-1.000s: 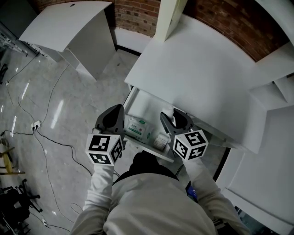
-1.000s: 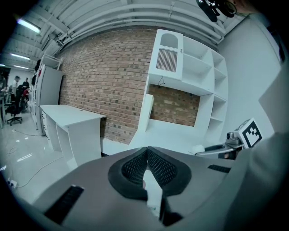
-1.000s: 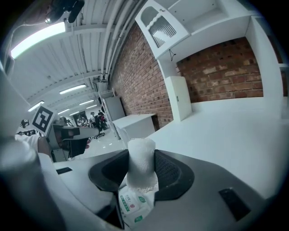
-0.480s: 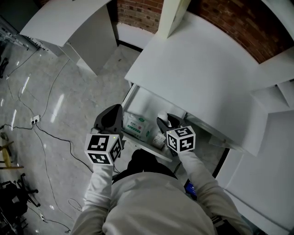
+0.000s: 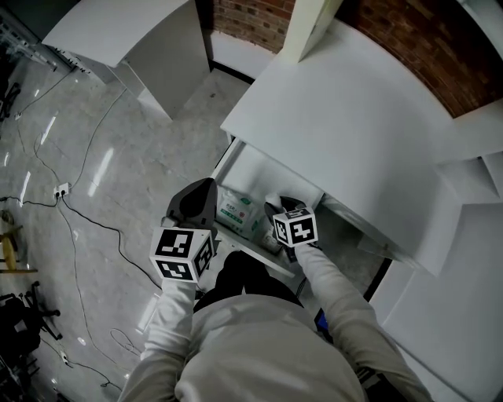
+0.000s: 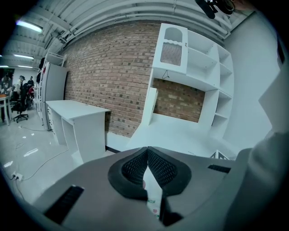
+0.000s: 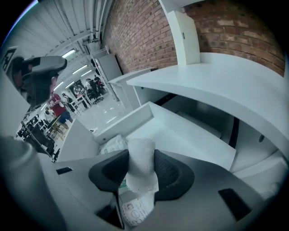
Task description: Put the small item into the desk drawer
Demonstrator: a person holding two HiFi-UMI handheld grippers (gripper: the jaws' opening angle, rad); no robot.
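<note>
The small item (image 7: 141, 168), a white wrapped packet, sits upright between the pads of my right gripper (image 7: 141, 158), which is shut on it. In the head view that gripper (image 5: 275, 207) is over the open desk drawer (image 5: 253, 168), which juts out from under the white desk (image 5: 346, 126). A white-and-green packet (image 5: 238, 213) and a small white box (image 5: 269, 237) lie inside the drawer. My left gripper (image 5: 206, 188) hovers at the drawer's left front corner. In the left gripper view, this gripper (image 6: 146, 150) has its tips touching, with nothing held.
A second white desk (image 5: 118, 31) stands at the back left. Cables (image 5: 78, 224) and a power strip (image 5: 60, 191) lie on the glossy floor. White shelves (image 5: 471, 165) sit to the right, against a brick wall (image 5: 251, 16).
My right gripper has moved left and lower over the drawer, still carrying the small item. The left gripper has barely shifted.
</note>
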